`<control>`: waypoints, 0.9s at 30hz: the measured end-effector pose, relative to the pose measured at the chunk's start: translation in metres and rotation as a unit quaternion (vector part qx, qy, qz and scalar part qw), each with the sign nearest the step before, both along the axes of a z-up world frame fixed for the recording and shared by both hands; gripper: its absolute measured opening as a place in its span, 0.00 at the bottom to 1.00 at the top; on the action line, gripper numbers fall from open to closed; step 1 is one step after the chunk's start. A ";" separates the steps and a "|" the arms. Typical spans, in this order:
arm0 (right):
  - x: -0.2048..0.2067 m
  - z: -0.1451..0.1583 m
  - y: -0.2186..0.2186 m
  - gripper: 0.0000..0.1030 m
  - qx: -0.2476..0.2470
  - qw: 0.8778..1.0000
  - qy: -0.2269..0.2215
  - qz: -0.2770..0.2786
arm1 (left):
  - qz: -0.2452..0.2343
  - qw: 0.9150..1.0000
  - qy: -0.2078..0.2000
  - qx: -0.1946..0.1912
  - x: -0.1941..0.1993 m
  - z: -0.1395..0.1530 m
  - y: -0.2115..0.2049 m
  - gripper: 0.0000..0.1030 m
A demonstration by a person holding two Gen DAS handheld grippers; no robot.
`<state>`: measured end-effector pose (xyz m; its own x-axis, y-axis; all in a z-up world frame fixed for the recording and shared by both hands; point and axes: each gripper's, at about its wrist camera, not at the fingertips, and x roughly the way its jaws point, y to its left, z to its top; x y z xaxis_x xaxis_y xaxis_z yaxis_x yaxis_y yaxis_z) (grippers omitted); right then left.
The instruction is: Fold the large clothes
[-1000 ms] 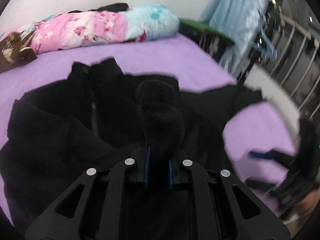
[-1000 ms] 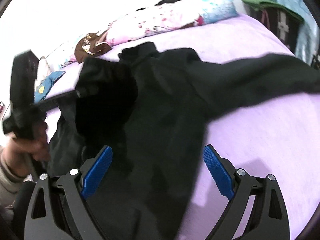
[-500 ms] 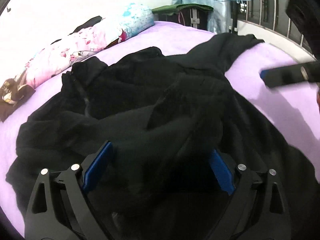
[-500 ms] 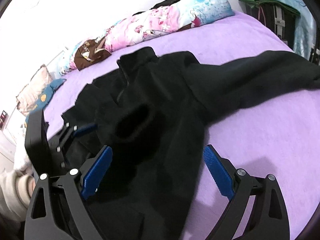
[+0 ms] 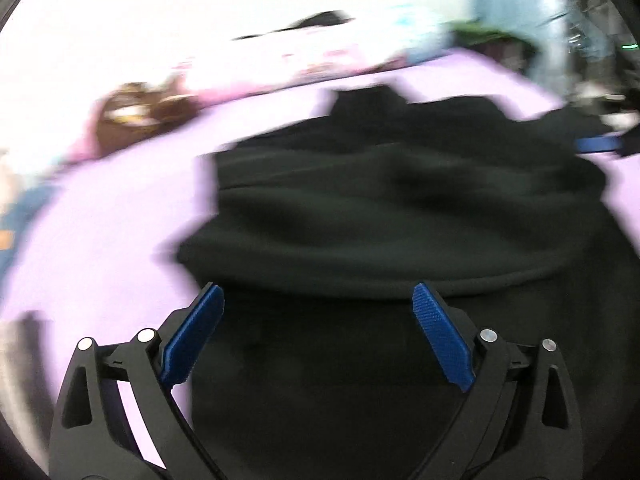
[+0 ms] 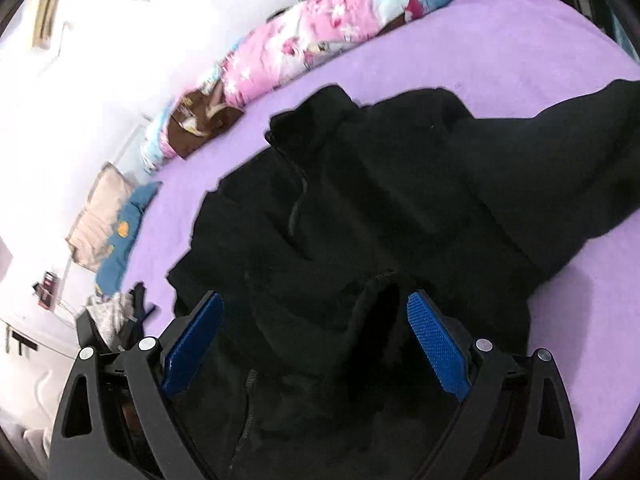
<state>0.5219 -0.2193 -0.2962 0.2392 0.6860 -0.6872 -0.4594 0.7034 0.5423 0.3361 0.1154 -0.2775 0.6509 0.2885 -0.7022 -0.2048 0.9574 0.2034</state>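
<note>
A large black zip-up garment (image 6: 380,208) lies spread on the purple bed (image 6: 480,52), one sleeve stretched out to the right and the other folded across its body with the cuff near my right gripper. It also fills the blurred left wrist view (image 5: 392,216). My left gripper (image 5: 318,332) is open and empty above the garment's near edge. My right gripper (image 6: 316,340) is open and empty over the folded sleeve's cuff. A blue pad of the right gripper (image 5: 596,144) shows at the right edge of the left wrist view.
A pink and blue floral quilt (image 6: 320,36) lies along the far side of the bed by the white wall. A brown item (image 6: 200,120) and a blue and beige cushion (image 6: 116,224) lie at the bed's left end. Dark furniture stands at the far right.
My left gripper opened and let go of the black sleeve, which now lies across the garment. It then swung left. My right gripper stayed open and moved over the garment.
</note>
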 end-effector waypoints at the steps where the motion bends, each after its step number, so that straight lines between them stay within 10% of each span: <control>1: 0.000 -0.002 0.005 0.89 -0.009 1.000 0.001 0.003 | 0.013 1.000 0.001 0.020 0.000 -0.001 0.013 0.89; 10: 0.001 -0.028 0.019 0.74 -0.047 0.998 0.032 0.013 | -0.030 0.995 0.026 0.093 0.017 -0.029 0.059 0.89; 18: 0.019 -0.052 0.017 0.32 -0.005 0.997 0.082 0.007 | -0.033 0.996 0.024 0.077 0.042 -0.048 0.079 0.89; 20: 0.021 -0.050 0.014 0.09 0.016 0.997 0.080 0.005 | -0.035 0.998 0.017 0.058 0.047 -0.051 0.085 0.79; 23: 0.019 -0.035 0.008 0.09 0.040 0.998 0.055 0.001 | -0.038 0.998 0.021 0.038 0.049 -0.054 0.091 0.39; 27: 0.008 0.008 -0.006 0.09 0.093 0.996 -0.005 -0.003 | -0.033 0.999 -0.008 0.043 0.040 -0.045 0.089 0.31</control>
